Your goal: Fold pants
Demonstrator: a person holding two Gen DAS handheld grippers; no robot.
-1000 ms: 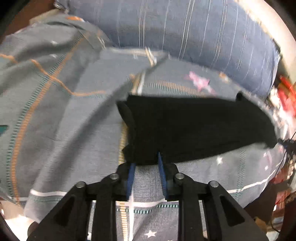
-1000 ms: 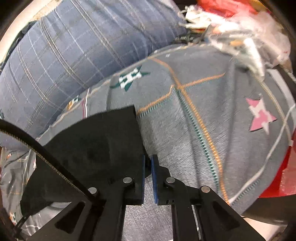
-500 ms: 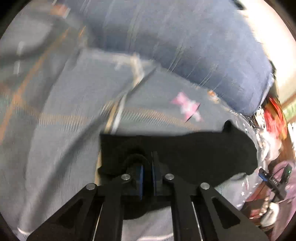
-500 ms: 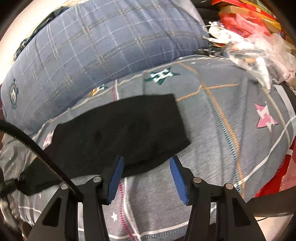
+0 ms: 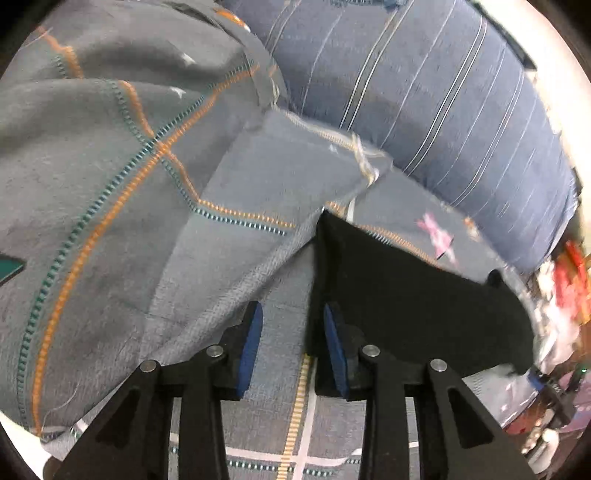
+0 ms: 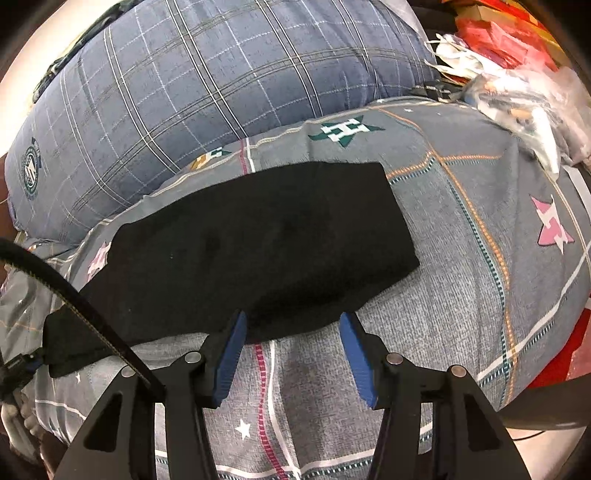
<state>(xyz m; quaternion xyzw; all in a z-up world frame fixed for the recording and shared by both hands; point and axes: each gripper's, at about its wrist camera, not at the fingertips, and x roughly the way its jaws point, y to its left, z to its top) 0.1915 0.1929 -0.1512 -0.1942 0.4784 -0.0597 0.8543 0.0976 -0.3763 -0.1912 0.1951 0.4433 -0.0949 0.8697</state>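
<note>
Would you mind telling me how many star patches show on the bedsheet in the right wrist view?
4 clear ones: a green star above the pants, a pink star at right, a pink one at the pants' left edge, an orange one near the pillow. The pants may hide more.

Grey patterned bedsheet with stars and stitched lines; big blue plaid pillow along the far edge; plastic bags and red packaging at the right corner.
</note>
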